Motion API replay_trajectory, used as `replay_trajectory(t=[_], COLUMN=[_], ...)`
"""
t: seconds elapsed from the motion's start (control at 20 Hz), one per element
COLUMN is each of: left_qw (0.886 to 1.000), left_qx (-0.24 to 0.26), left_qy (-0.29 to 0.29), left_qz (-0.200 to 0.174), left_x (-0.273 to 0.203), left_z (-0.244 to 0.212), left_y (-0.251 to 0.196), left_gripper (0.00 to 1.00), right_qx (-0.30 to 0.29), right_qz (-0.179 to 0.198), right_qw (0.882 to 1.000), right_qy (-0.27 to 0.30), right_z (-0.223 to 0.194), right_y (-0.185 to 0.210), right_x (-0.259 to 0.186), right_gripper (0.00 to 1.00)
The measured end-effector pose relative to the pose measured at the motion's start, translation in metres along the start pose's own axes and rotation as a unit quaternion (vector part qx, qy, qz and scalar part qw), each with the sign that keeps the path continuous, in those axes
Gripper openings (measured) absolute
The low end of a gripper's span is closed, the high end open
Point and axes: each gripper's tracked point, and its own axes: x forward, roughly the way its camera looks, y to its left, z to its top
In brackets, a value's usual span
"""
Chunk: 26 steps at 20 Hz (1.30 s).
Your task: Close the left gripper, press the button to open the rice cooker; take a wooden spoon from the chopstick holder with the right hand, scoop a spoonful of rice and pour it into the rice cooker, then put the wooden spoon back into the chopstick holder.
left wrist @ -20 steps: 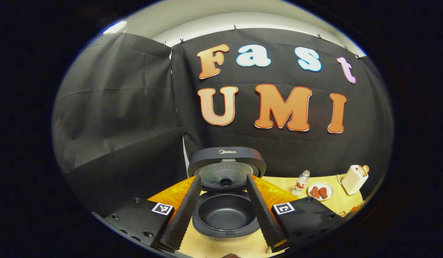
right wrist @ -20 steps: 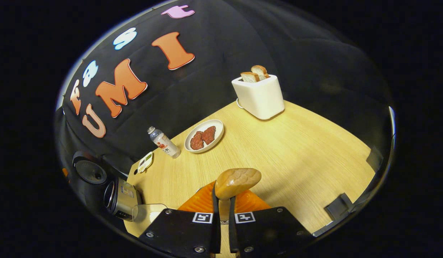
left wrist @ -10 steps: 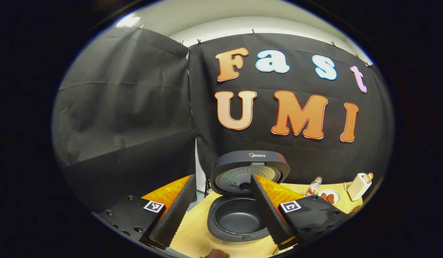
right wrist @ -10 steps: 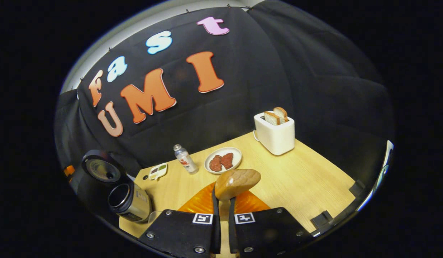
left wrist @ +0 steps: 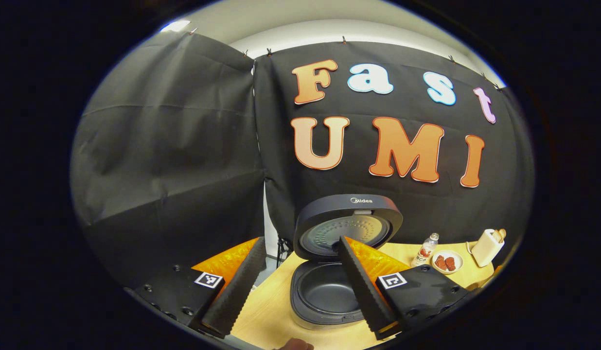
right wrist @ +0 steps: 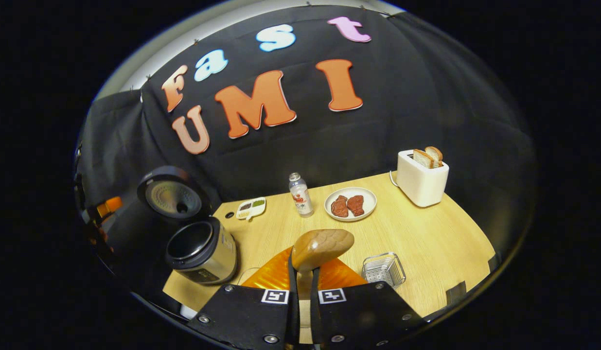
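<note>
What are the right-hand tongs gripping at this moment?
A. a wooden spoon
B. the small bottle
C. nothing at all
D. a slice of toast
A: in the right gripper view the right tongs are shut on the handle of the wooden spoon, whose bowl sticks up just past their tips, while the bottle stands far off on the table.

The brand name "Midea" stands in pale letters on the raised lid (left wrist: 351,221) of the open rice cooker (left wrist: 325,291); the small bottle's (left wrist: 426,250) label is too small to read.
</note>
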Motion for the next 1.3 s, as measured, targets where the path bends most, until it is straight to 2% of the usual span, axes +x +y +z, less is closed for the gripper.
replay_trajectory(t=[0.1, 0.25, 0.45, 0.55, 0.75, 0.95, 1.1, 1.3], left_qw=[1.0, 1.0, 0.999, 0.999, 0.999, 0.997, 0.996, 0.996], left_qx=[0.011, 0.022, 0.027, 0.028, 0.038, 0.054, 0.066, 0.073], left_qy=[0.001, 0.01, 0.024, 0.029, 0.034, 0.042, 0.043, 0.044], left_qz=[-0.005, -0.008, -0.009, -0.007, -0.006, -0.021, -0.034, -0.033], left_x=[-0.001, -0.007, -0.009, -0.006, -0.003, 0.003, 0.005, 0.005], left_z=[-0.005, -0.01, -0.022, -0.024, -0.026, -0.029, -0.031, -0.032], left_y=[0.004, 0.02, 0.031, 0.037, 0.048, 0.048, 0.047, 0.052], left_gripper=[1.0, 1.0, 1.0, 1.0, 1.0, 1.0, 1.0, 1.0], right_qx=[-0.043, -0.126, -0.249, -0.287, -0.286, -0.258, -0.229, -0.12], right_qz=[-0.006, -0.039, -0.061, -0.072, -0.089, -0.071, -0.073, -0.042], right_qw=[0.999, 0.991, 0.966, 0.955, 0.954, 0.963, 0.97, 0.991], right_qy=[0.013, 0.025, 0.022, 0.015, 0.012, 0.022, 0.028, 0.044], right_z=[-0.019, -0.044, -0.063, -0.076, -0.098, -0.123, -0.125, -0.122], right_y=[0.011, 0.013, 0.026, 0.03, 0.034, 0.054, 0.062, 0.072], right_x=[0.01, 0.024, 0.033, 0.037, 0.043, 0.052, 0.053, 0.057], right_gripper=[0.08, 0.08, 0.08, 0.08, 0.08, 0.08, 0.08, 0.08])
